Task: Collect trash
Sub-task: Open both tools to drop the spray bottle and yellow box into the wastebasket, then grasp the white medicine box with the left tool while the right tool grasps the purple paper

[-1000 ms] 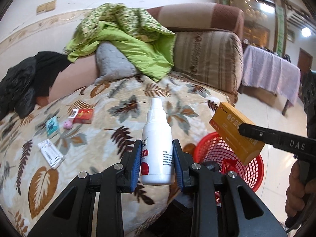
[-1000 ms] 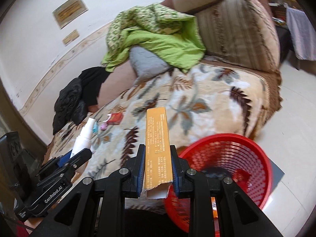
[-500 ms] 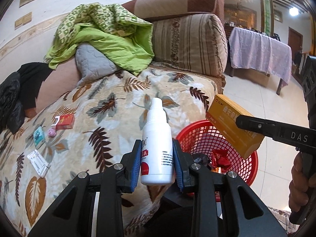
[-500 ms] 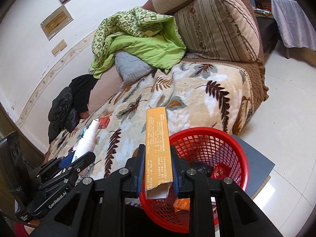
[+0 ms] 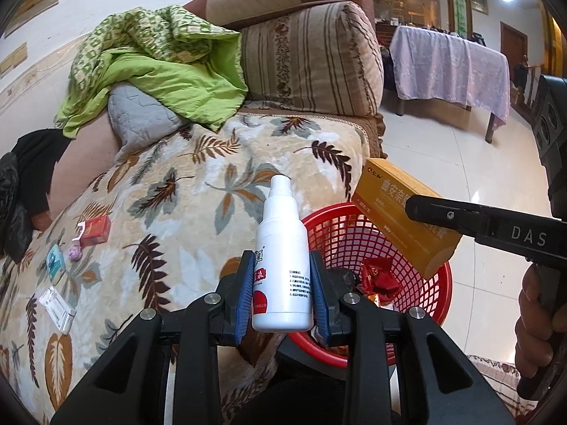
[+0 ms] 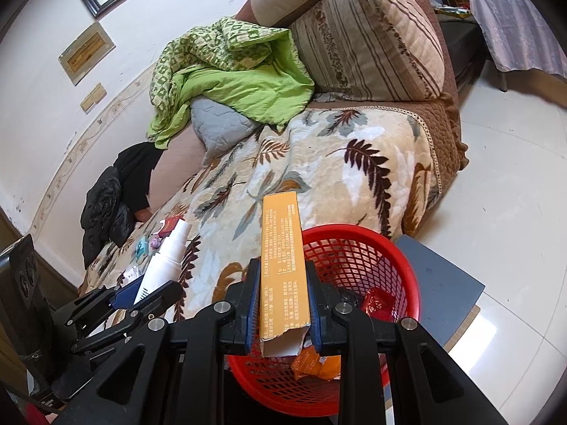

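My left gripper (image 5: 282,294) is shut on a white spray bottle (image 5: 282,269) with a red label, held upright at the left rim of a red mesh basket (image 5: 340,241). My right gripper (image 6: 283,304) is shut on a long yellow carton (image 6: 283,248) with a torn near end, over the same red basket (image 6: 358,258). In the left wrist view the yellow carton (image 5: 400,226) hangs above the basket's right side. Red and orange wrappers lie inside the basket. More small litter lies on the sofa cover: a red box (image 5: 95,230), a teal packet (image 5: 55,262), a white box (image 5: 58,310).
The basket stands on a grey stool (image 6: 443,283) beside a sofa with a leaf-print cover (image 5: 177,191). A green quilt (image 5: 159,67), a grey pillow and black clothes lie at the back. A cloth-covered table (image 5: 450,67) stands across the tiled floor. A hand (image 5: 538,318) grips the right tool.
Both grippers have moved right and down toward the basket, which now looms larger under the bottle and the carton. Both grips are unchanged.
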